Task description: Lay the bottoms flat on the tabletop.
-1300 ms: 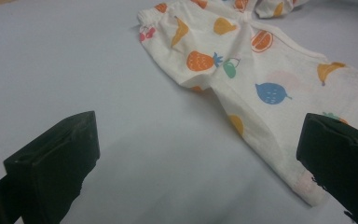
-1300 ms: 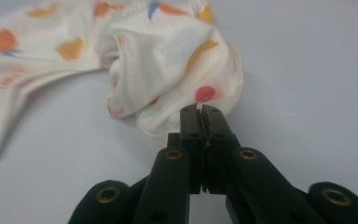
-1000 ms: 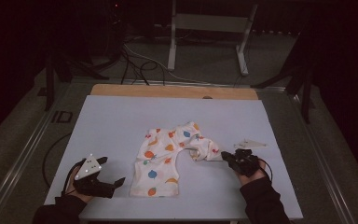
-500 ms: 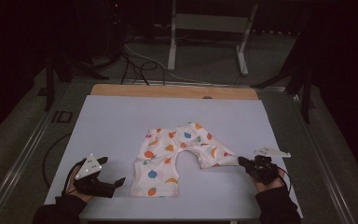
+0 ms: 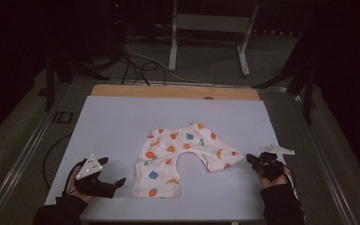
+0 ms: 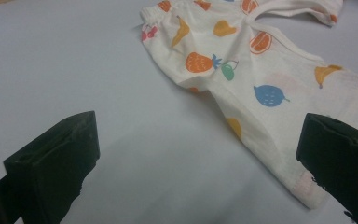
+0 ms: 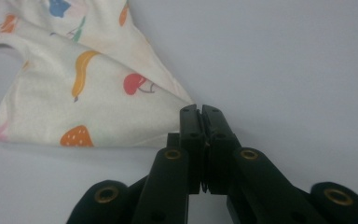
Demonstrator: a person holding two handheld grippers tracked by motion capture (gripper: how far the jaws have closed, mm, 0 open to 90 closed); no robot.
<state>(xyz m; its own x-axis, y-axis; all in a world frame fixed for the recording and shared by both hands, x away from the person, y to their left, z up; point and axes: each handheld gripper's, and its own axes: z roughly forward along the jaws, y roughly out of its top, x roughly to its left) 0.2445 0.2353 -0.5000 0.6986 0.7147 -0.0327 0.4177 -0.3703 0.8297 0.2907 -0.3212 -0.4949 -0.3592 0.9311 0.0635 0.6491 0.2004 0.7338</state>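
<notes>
A small pair of white cotton shorts printed with orange, blue and red fruit (image 5: 183, 157) lies spread flat near the middle of a pale lavender tabletop (image 5: 122, 122), one leg pointing toward the near edge and the other stretched out to the person's right. The right gripper (image 5: 252, 159), black and held in a dark-sleeved hand at the table's right side, has its jaws pressed together on the tip of that stretched leg; in the right gripper view (image 7: 200, 112) the fabric runs to a point right at the closed tips, pinched between them. The left gripper (image 5: 117, 182), topped by a grey three-cornered plate, rests on the table just beside the near leg, apart from the cloth. In the left gripper view its jaws stand wide apart (image 6: 200, 154), with bare tabletop and the hem of the shorts (image 6: 261, 93) between them.
</notes>
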